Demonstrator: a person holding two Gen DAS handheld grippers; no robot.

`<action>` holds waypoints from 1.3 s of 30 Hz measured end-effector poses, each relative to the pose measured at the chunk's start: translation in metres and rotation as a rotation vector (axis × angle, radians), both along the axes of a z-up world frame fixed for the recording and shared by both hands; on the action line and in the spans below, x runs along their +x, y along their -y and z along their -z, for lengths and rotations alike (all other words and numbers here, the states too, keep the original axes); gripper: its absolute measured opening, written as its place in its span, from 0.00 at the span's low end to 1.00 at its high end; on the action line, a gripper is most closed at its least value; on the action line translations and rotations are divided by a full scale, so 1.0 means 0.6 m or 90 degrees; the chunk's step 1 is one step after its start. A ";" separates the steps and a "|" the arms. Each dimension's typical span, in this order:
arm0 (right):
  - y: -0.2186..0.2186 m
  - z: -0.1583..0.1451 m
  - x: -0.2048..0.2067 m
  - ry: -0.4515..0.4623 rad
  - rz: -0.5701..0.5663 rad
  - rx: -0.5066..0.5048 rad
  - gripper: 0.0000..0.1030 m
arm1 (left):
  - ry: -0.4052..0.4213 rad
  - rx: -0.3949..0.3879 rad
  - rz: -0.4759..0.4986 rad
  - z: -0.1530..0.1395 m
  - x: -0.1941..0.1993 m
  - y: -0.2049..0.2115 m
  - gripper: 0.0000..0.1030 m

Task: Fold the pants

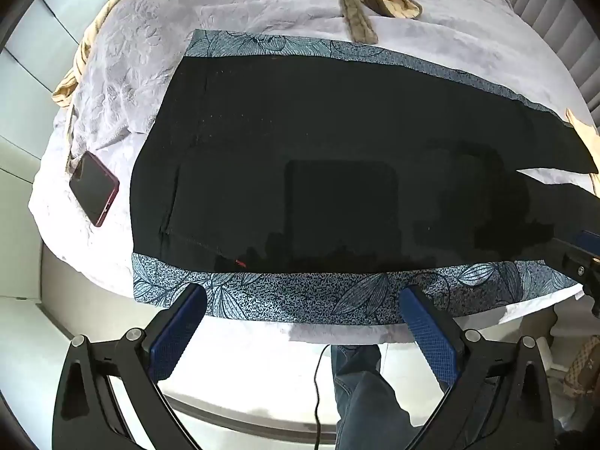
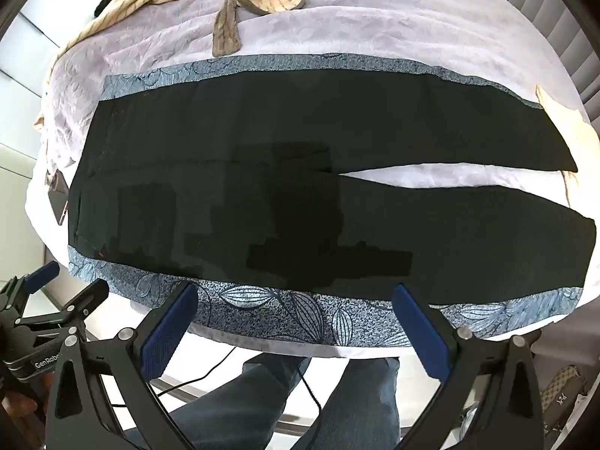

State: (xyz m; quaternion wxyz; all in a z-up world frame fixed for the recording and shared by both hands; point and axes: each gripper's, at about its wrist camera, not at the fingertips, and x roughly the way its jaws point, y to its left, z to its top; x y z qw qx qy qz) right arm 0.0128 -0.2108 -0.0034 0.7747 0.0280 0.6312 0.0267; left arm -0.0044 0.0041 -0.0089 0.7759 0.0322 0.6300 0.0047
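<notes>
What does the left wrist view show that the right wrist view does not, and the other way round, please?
Only the left wrist view shows the whole phone lying flat on the bedspread. Only the right wrist view shows both pant legs out to their hems, with a gap between them. Both show the black pants spread flat on the blue floral cloth, and both the left gripper and right gripper open and empty.

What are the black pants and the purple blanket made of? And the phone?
Black pants: probably smooth woven cloth, matte, lying flat with stitched seams. Purple blanket: looks like soft plush fleece, with an embossed leafy pattern. Phone: glossy glass face reflecting light; reddish frame, metal or plastic, unclear.
</notes>
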 end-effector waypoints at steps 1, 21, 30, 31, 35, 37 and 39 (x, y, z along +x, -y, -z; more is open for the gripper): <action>0.000 0.002 -0.003 -0.001 0.002 0.000 1.00 | 0.000 0.003 0.001 0.000 -0.001 -0.001 1.00; -0.007 0.004 -0.004 -0.006 0.005 -0.018 1.00 | -0.011 -0.005 0.019 0.002 0.011 0.002 1.00; -0.007 0.003 0.006 -0.012 0.001 -0.026 1.00 | -0.013 -0.006 0.010 0.002 0.012 0.006 1.00; -0.008 0.003 0.006 -0.012 0.000 -0.027 1.00 | -0.013 -0.007 0.010 0.002 0.012 0.007 1.00; -0.013 0.003 0.009 -0.016 -0.004 -0.032 1.00 | -0.016 -0.003 0.011 0.003 0.013 0.008 1.00; -0.014 0.004 0.011 -0.017 -0.004 -0.033 1.00 | -0.015 -0.002 0.012 0.003 0.013 0.009 1.00; -0.015 0.005 0.012 -0.019 -0.005 -0.034 1.00 | -0.016 0.000 0.013 0.002 0.013 0.010 1.00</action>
